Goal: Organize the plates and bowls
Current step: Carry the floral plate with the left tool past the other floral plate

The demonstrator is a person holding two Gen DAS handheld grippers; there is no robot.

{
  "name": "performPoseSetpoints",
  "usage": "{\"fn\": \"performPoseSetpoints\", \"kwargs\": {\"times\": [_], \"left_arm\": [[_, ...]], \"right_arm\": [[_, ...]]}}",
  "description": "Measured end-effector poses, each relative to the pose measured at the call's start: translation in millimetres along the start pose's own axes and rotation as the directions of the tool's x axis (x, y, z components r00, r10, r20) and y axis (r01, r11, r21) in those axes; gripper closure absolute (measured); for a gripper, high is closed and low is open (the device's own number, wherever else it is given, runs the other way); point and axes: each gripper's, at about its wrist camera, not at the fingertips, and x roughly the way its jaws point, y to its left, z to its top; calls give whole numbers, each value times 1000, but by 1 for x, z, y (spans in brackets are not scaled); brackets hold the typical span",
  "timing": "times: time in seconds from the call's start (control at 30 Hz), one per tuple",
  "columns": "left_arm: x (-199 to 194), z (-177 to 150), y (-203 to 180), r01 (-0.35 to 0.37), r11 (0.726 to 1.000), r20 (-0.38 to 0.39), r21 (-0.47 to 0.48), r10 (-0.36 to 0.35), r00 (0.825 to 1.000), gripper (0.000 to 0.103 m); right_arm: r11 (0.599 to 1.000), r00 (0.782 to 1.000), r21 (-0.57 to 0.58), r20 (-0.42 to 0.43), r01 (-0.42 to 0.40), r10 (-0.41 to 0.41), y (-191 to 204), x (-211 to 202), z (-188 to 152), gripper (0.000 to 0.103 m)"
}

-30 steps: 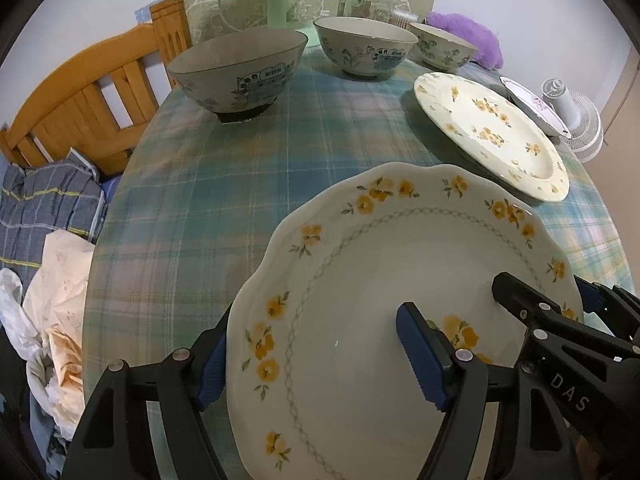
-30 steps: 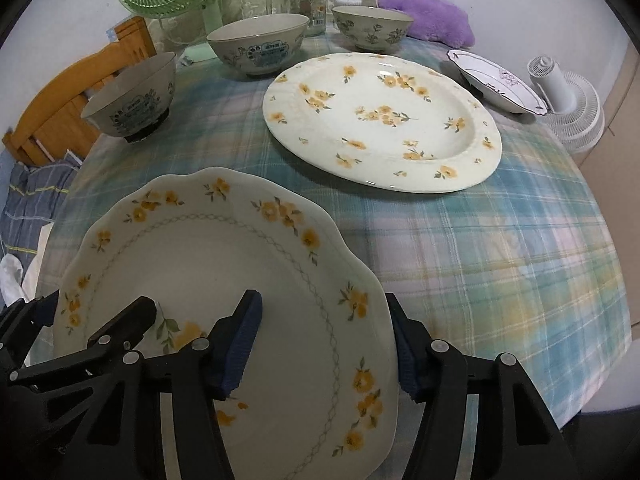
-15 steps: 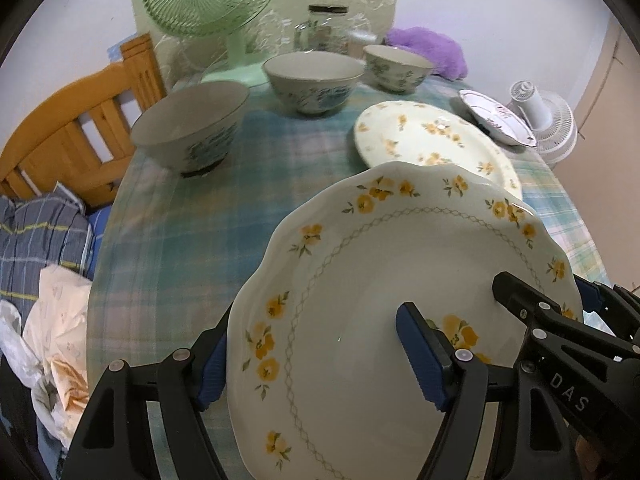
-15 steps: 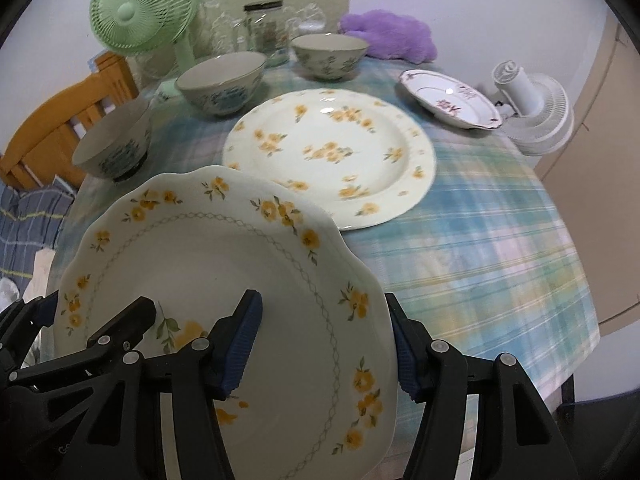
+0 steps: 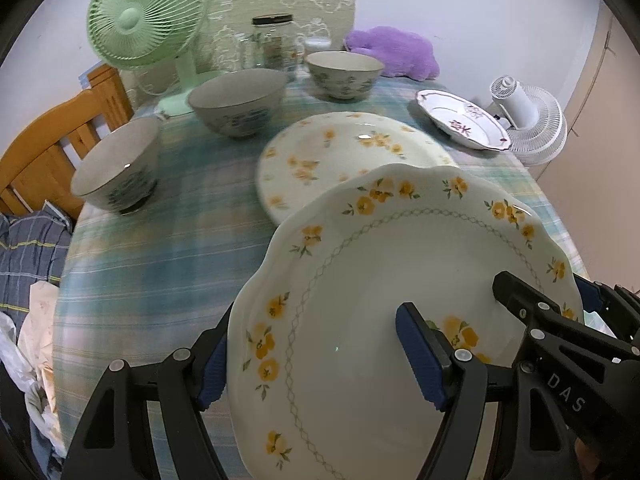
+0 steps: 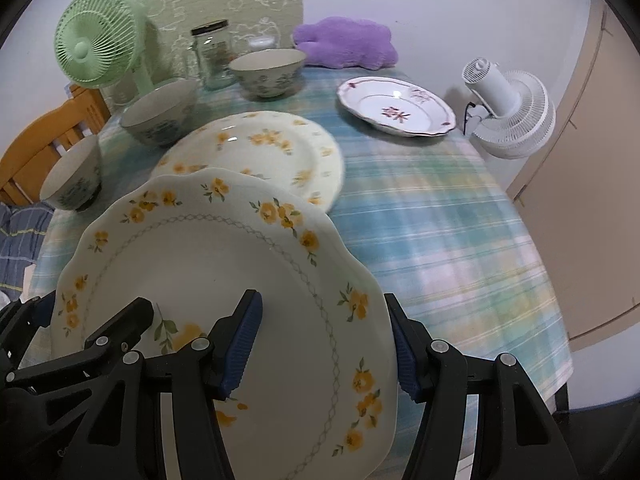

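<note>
A scalloped cream plate with yellow flowers (image 5: 380, 300) hangs tilted above the near side of the table, held from both sides. My left gripper (image 5: 316, 360) is shut on its left rim, one blue pad under the edge and one on the face. My right gripper (image 6: 322, 352) is shut on its right rim the same way. Just beyond it a large flat plate with yellow flowers (image 6: 260, 148) lies on the cloth. Three patterned bowls (image 5: 116, 164), (image 5: 238, 104), (image 5: 344, 72) stand along the left and back. A white plate with a red pattern (image 6: 396, 106) sits at the back right.
The round table (image 6: 440, 240) has a blue-green plaid cloth. At the back stand a green fan (image 5: 144, 28), a glass jar (image 5: 274, 40) and a purple cushion (image 5: 392, 52). A white fan (image 6: 508, 116) stands off the right edge, a wooden chair (image 5: 44, 148) at the left.
Both grippers have risen and drawn back to the right with the scalloped plate. Its far rim now overlaps the large flat plate in view. The grips are unchanged.
</note>
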Motion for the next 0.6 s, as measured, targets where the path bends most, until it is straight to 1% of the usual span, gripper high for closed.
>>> {"fn": "performPoseSetpoints", "kwargs": {"times": [0.3, 0.6], "left_arm": [[23, 16, -69, -3, 1000, -17, -6, 3, 1000, 27], [46, 20, -127, -8, 1000, -37, -13, 8, 999, 27]], "right_arm": [[1000, 1000, -5, -20, 1, -1, -73, 14, 15, 39], [1000, 999, -3, -39, -5, 5, -137, 31, 23, 39]]}}
